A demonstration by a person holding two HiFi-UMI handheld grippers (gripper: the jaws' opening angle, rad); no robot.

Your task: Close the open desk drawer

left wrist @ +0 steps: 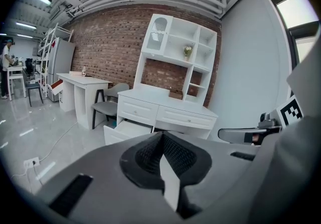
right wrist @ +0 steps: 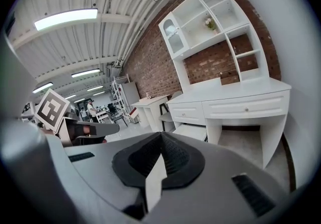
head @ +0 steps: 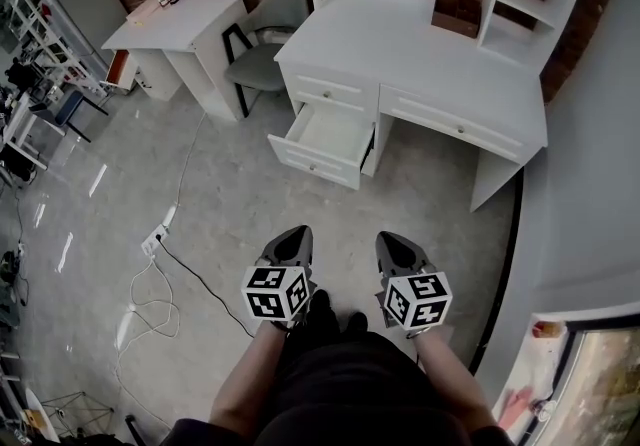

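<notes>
With jaws pressed together and empty, the left gripper (head: 292,237) and right gripper (head: 394,240) hang well apart from the open drawer (head: 325,139), low on the left of the white desk (head: 420,44); it is probably light and stiff, best pushed at its front panel.

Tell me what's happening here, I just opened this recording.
A person stands on the floor a little way back from a white desk, holding a hand-held gripper in each hand. The left hand-held gripper and the right hand-held gripper both point toward the desk with jaws together and nothing between them. The drawer on the desk's left side is pulled out, and neither gripper touches it. Closing it has not yet begun.
</notes>
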